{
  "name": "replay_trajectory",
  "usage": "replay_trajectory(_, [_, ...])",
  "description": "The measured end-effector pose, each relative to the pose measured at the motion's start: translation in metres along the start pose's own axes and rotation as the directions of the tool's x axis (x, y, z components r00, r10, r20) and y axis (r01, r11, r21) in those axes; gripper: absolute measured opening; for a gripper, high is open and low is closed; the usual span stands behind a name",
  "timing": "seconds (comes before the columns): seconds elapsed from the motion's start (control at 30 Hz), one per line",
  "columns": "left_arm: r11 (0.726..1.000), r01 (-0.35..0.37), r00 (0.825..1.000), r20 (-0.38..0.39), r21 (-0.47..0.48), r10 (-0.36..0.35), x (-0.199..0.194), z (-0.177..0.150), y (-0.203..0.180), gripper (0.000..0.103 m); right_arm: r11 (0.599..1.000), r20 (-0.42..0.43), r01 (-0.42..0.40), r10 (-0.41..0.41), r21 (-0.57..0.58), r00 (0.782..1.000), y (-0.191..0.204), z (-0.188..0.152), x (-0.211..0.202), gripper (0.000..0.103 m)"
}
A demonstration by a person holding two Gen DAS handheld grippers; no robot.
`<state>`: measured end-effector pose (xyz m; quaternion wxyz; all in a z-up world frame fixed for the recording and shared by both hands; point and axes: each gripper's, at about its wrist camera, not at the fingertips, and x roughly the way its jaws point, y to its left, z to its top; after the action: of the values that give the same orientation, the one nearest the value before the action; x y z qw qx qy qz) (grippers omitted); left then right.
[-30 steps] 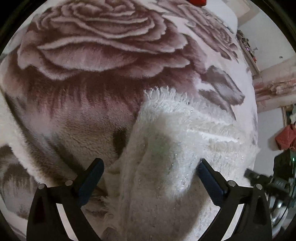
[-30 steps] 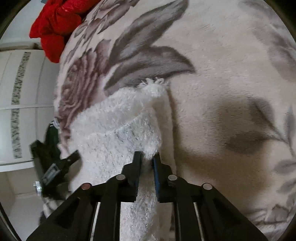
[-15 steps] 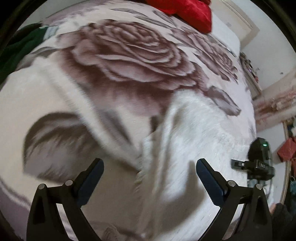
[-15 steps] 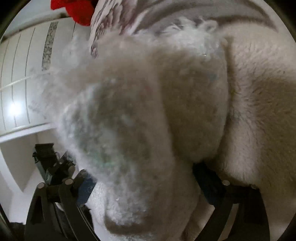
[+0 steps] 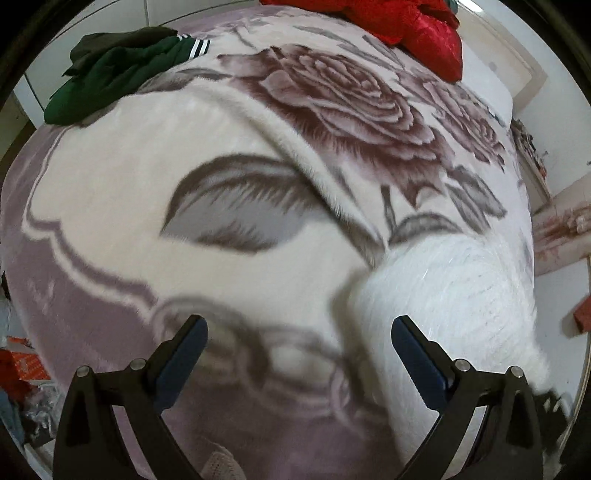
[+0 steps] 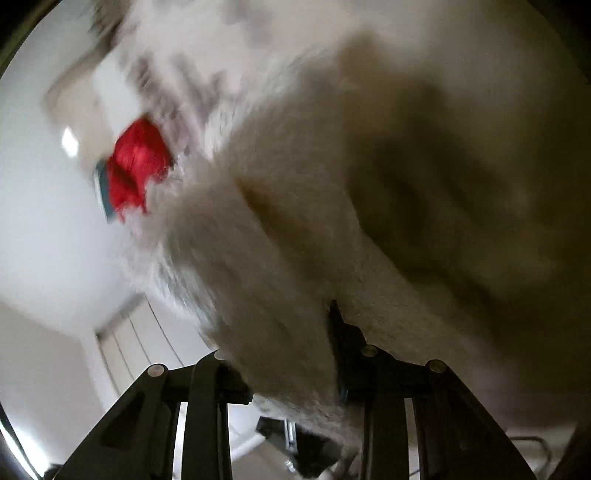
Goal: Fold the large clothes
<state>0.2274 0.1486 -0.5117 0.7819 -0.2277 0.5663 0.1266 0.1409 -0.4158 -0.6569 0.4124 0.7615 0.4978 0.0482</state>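
Seen from the left wrist: a bed under a rose-print blanket [image 5: 155, 155] in cream, mauve and grey. Left gripper [image 5: 297, 350] spread wide above the blanket, gripping nothing. White fluffy garment [image 5: 454, 295] at lower right, just beside the right-hand finger, smeared by motion and cut off by the lens edge. Green top [image 5: 110, 62] with white stripes bunched at the far left corner of the bed. Red cloth [image 5: 413, 29] heaped at the far end, partly out of frame. Clutter of orange and red items [image 5: 22, 369] low at the left edge, too small to identify.

Seen from the right wrist: heavily blurred. Fluffy garment [image 6: 332, 221] filling most of the view, draped over the right gripper [image 6: 295, 369] and hiding its fingertips. Fingers [image 6: 343, 332] drawn close together with the fabric pinched between them. Red cloth [image 6: 136, 166] a blur at left. Pale wall and panelled door [image 6: 133, 343] beyond, indistinct.
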Motion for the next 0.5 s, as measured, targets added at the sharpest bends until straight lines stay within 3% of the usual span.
replay_trajectory(0.1, [0.999, 0.019, 0.999, -0.039, 0.028, -0.018, 0.006, -0.017, -0.007, 0.103, 0.985, -0.031, 0.171, -0.171, -0.002, 0.985, -0.038, -0.003, -0.006, 0.04])
replay_trajectory(0.17, [0.997, 0.055, 0.996, -0.071, 0.05, -0.051, 0.017, -0.029, -0.019, 0.103, 0.938, -0.085, 0.325, -0.336, -0.12, 0.938, -0.038, 0.01, -0.006, 0.047])
replay_trajectory(0.2, [0.996, 0.067, 0.995, -0.074, 0.054, -0.062, 0.018, -0.034, -0.023, 0.103, 0.92, -0.1, 0.36, -0.377, -0.152, 0.921, -0.034, 0.012, -0.008, 0.051])
replay_trajectory(0.23, [0.994, 0.088, 0.994, -0.073, 0.066, -0.083, 0.022, -0.038, -0.032, 0.103, 0.898, -0.099, 0.392, -0.416, -0.2, 0.904, -0.024, 0.013, -0.013, 0.054])
replay_trajectory(0.3, [0.99, 0.102, 0.994, -0.053, 0.096, -0.098, 0.027, -0.041, -0.046, 0.103, 0.814, -0.038, 0.463, -0.506, -0.351, 0.861, 0.014, 0.009, -0.032, 0.063])
replay_trajectory(0.37, [0.988, 0.092, 0.995, -0.038, 0.125, -0.088, 0.036, -0.042, -0.06, 0.103, 0.655, 0.102, 0.552, -0.592, -0.516, 0.799, 0.06, 0.0, -0.044, 0.069])
replay_trajectory(0.4, [0.987, 0.088, 0.996, -0.026, 0.133, -0.085, 0.04, -0.042, -0.064, 0.103, 0.578, 0.167, 0.575, -0.606, -0.579, 0.778, 0.08, -0.004, -0.056, 0.071])
replay_trajectory(0.43, [0.987, 0.078, 0.997, -0.02, 0.139, -0.076, 0.045, -0.04, -0.068, 0.103, 0.478, 0.242, 0.589, -0.604, -0.652, 0.759, 0.105, -0.009, -0.058, 0.077])
replay_trajectory(0.5, [0.986, 0.084, 0.996, -0.015, 0.146, -0.083, 0.051, -0.038, -0.073, 0.103, 0.303, 0.338, 0.573, -0.568, -0.761, 0.75, 0.147, -0.013, -0.058, 0.078])
